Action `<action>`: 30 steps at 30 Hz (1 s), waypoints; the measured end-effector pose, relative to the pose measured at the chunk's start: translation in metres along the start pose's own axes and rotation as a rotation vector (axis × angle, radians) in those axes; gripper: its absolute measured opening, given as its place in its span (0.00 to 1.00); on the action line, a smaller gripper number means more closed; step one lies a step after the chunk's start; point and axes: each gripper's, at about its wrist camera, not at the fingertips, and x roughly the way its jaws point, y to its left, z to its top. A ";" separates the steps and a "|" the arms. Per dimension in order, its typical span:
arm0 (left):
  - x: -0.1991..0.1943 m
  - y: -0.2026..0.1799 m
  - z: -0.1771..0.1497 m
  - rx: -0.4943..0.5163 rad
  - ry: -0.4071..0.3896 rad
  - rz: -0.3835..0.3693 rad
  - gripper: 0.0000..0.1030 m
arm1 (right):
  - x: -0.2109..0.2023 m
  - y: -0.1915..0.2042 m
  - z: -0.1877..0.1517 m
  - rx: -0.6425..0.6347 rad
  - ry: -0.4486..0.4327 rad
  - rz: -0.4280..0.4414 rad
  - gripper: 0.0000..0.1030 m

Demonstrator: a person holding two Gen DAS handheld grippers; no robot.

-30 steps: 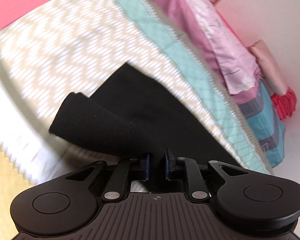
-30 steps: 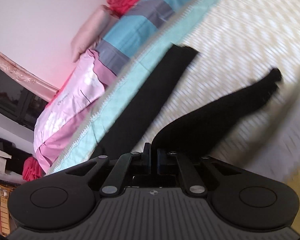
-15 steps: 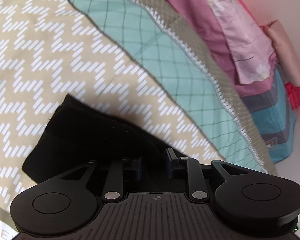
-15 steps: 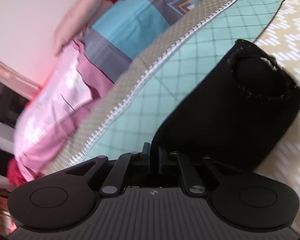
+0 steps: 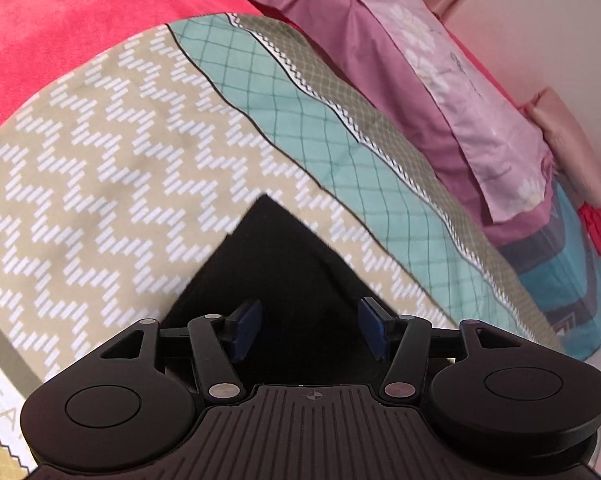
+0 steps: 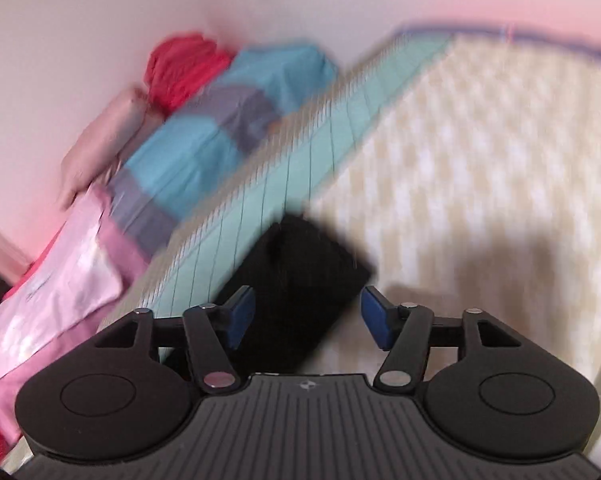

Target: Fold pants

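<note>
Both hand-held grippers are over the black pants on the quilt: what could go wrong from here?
1. The left hand-held gripper and right hand-held gripper are opening with black pants between the blue pads; cloth may snag and drag the fold open.
2. The pants corner lies askew across the quilt's teal band, so edges may be misaligned.

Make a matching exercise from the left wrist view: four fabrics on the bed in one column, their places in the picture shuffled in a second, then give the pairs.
Column one:
1. black folded pants
2. beige zigzag-patterned quilt
3. coral-red plush blanket
4. pink and mauve flowered sheet

Column two:
A. top left corner
B. upper right, beside the wall
C. low centre, ahead of the gripper's open blue pads
D. spread across the left and middle

Pairs: 1-C, 2-D, 3-A, 4-B
</note>
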 end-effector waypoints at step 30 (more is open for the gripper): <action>0.026 -0.048 -0.073 0.268 0.127 0.095 1.00 | 0.040 0.100 0.012 -0.525 -0.195 -0.173 0.41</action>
